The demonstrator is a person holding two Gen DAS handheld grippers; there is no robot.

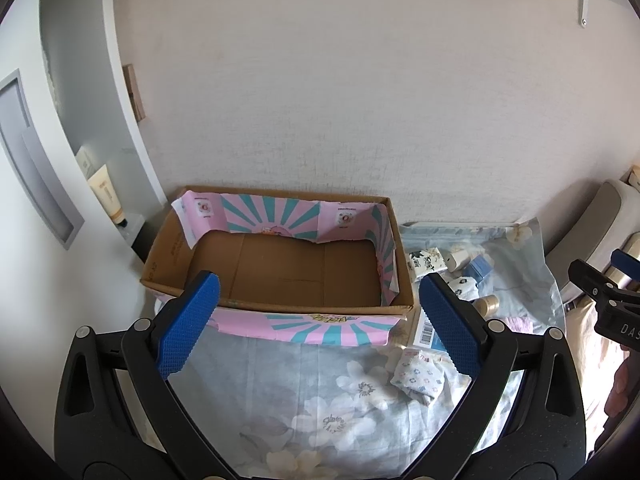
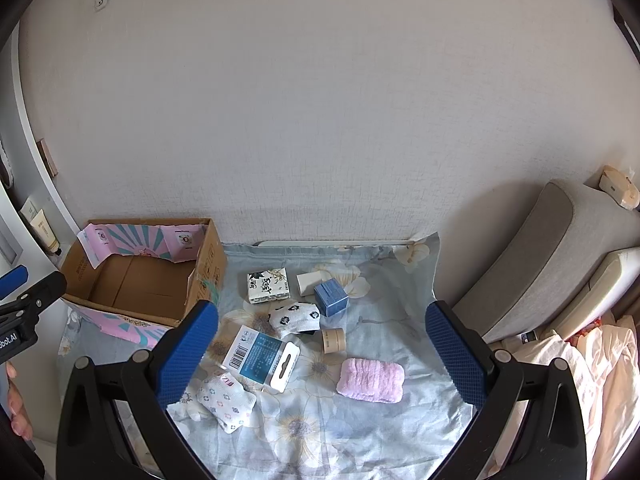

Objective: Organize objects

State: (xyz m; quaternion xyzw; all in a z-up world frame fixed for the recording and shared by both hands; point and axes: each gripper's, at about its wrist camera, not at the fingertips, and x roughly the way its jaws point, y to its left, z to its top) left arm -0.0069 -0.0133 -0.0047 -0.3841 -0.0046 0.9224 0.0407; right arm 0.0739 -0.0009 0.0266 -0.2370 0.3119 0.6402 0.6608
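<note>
Start of sorting: box (image 1: 280,268) empty, items loose on sheet (image 2: 360,432). Left gripper (image 1: 320,328) and right gripper (image 2: 322,352) both spread wide, holding nothing. Next: right closes on towel (image 2: 370,379).

One cardboard box (image 2: 140,280), two socks (image 2: 294,318), two small boxes (image 2: 331,298), one pink cloth (image 2: 370,379)

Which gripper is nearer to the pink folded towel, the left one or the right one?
Right. The pink towel lies on the cloth just ahead of the open right gripper, between its fingers' lines. The left gripper faces the cardboard box, further from it.
</note>
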